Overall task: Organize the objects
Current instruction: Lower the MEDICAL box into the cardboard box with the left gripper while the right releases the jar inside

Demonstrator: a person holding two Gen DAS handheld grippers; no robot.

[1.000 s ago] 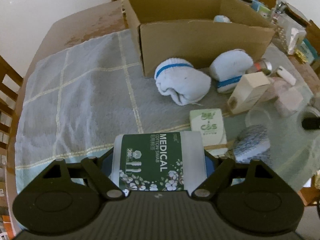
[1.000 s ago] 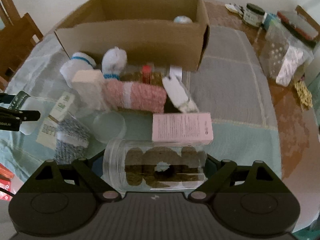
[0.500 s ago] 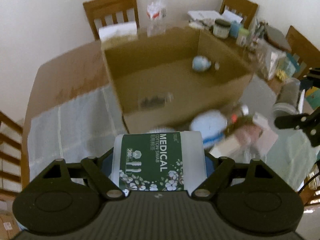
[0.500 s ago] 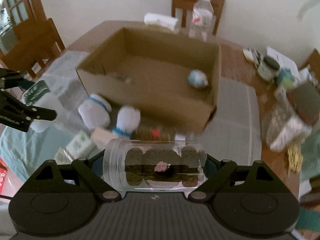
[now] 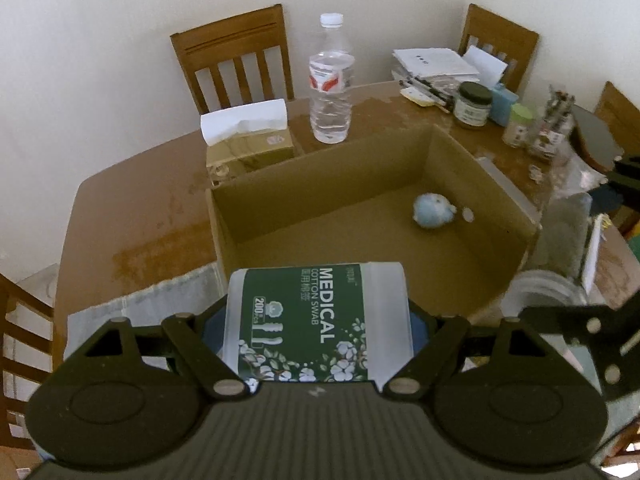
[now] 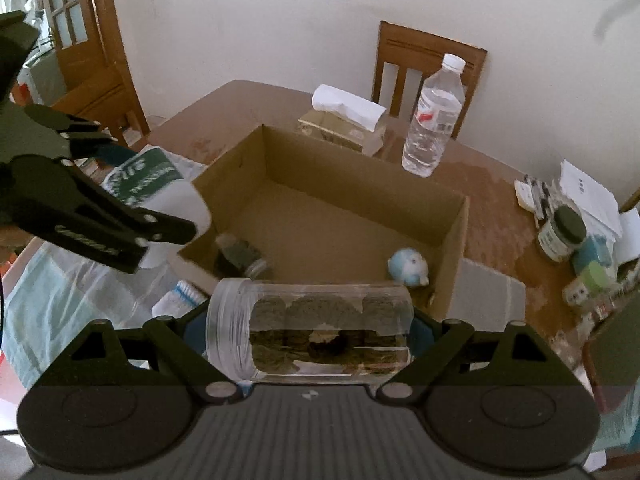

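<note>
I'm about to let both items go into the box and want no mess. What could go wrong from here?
1. The left hand-held gripper and the right hand-held gripper are close together at the near rim of the cardboard box; they could knock each other.
2. The clear jar lies sideways, so it may roll onto the small blue toy.
3. The cotton swab tub might clip the rim.

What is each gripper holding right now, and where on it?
Left gripper: cotton swab box, clamped across its two ends. Right gripper: clear plastic jar lying sideways, clamped end to end.
</note>
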